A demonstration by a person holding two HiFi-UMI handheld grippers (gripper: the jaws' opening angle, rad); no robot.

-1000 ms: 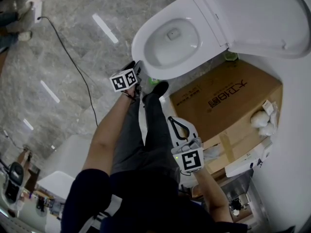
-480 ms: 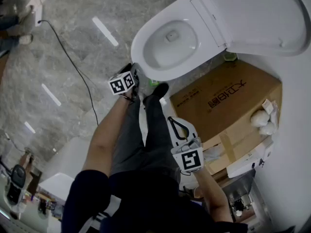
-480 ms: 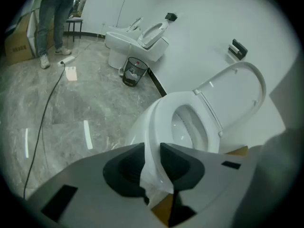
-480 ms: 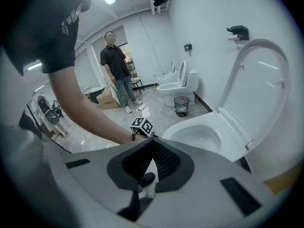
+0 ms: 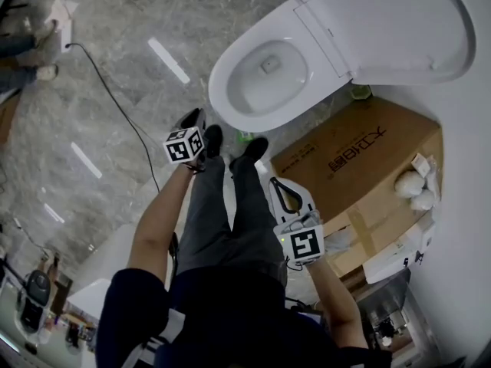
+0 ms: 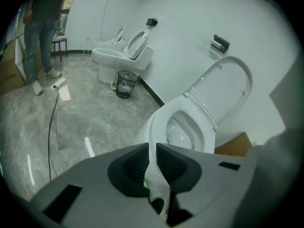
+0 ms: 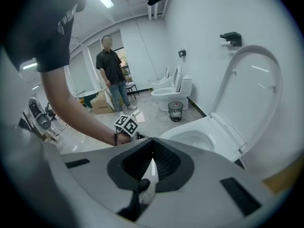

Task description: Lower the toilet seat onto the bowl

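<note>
The white toilet bowl stands open at the top of the head view. Its seat and lid are raised against the wall, and they also show in the left gripper view and the right gripper view. My left gripper hovers over the floor just left of the bowl's front, apart from it. Its jaws are closing, a narrow slit is left, and nothing is between them. My right gripper hangs lower, beside the person's legs. Its tips meet on nothing.
A brown cardboard box sits right of the bowl against the wall. A black cable runs across the grey marble floor. Farther off are a second toilet, a waste bin and a standing person.
My left gripper has drifted left and back from the bowl's front rim. The right gripper has hardly moved. The seat and lid stay raised.
</note>
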